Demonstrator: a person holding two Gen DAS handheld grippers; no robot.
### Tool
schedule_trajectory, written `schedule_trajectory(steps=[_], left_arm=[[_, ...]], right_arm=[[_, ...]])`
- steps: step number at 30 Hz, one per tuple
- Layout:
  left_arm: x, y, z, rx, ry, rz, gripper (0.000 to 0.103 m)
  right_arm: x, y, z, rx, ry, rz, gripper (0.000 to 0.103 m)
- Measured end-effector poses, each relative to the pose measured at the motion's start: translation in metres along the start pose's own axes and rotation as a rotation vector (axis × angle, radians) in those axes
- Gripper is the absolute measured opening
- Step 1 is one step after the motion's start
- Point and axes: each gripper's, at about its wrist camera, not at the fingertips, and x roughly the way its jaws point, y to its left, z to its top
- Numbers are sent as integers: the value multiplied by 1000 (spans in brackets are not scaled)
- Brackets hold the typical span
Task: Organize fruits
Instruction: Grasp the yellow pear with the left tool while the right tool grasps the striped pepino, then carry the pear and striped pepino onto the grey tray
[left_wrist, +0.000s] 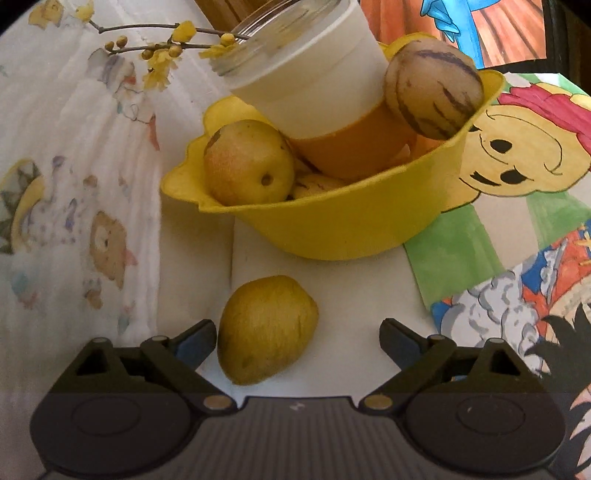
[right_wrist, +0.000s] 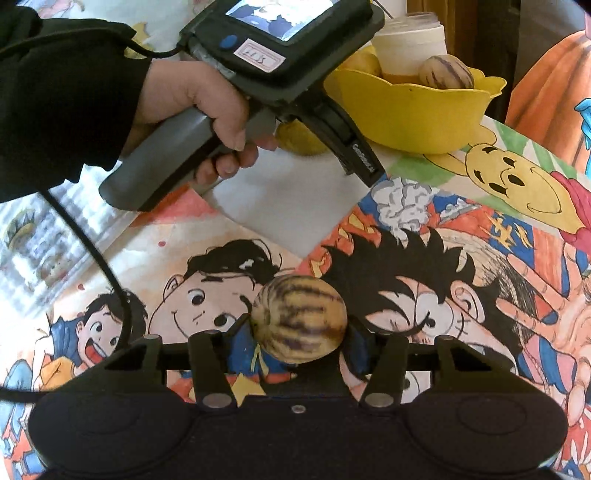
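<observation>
Left gripper: jaws spread wide, empty, hovering over a yellow-green pear that lies on its side on white paper; the pear's long axis runs diagonally, narrow end toward the yellow bowl, broad end toward the gripper body, nearer the left finger than the right. Yellow bowl: scalloped rim, just beyond the pear, holding a blushed yellow pear with its calyx end facing the camera, a purple-striped melon perched at the far right rim, and an orange-and-white cup leaning in the middle. Right gripper: clamped on a second striped melon, stripes running roughly front to back, above the cartoon-printed cloth, well short of the bowl. The person's hand grips the left tool's handle.
</observation>
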Motion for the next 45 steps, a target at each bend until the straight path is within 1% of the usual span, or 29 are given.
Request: schedule_trajectory(steps=[4, 8, 13, 18, 21, 27, 29, 32, 38, 40, 42, 43, 45], left_arm=[[4, -2, 3, -2, -2, 4, 96], [3, 1, 7, 9, -3, 23, 89], [8, 7, 11, 21, -7, 34, 85], [9, 6, 8, 42, 3, 80, 72], [9, 7, 9, 47, 17, 91, 69], [15, 10, 18, 37, 36, 91, 68], [16, 10, 19, 44, 46, 96, 65], [12, 11, 17, 53, 55, 88, 65], [8, 9, 12, 76, 68, 90, 64], [9, 11, 12, 77, 72, 86, 64], [10, 12, 13, 73, 75, 86, 64], [10, 12, 13, 70, 78, 87, 64], [6, 11, 9, 65, 83, 89, 64]], right_arm=[[5, -4, 5, 13, -11, -3, 55], [9, -7, 10, 12, -23, 2, 55], [11, -7, 12, 13, -30, 4, 55], [13, -9, 12, 11, -30, 7, 56], [15, -9, 14, 2, -34, 8, 57], [20, -10, 16, -30, -46, 6, 58], [22, -11, 17, -43, -51, 8, 61], [24, -9, 18, -76, -51, 7, 65], [32, -11, 27, -123, -61, -13, 65], [35, -12, 31, -135, -56, -5, 64], [38, -13, 33, -140, -39, -4, 60], [38, -13, 33, -135, -35, -5, 56], [37, -13, 32, -123, -33, -5, 56]])
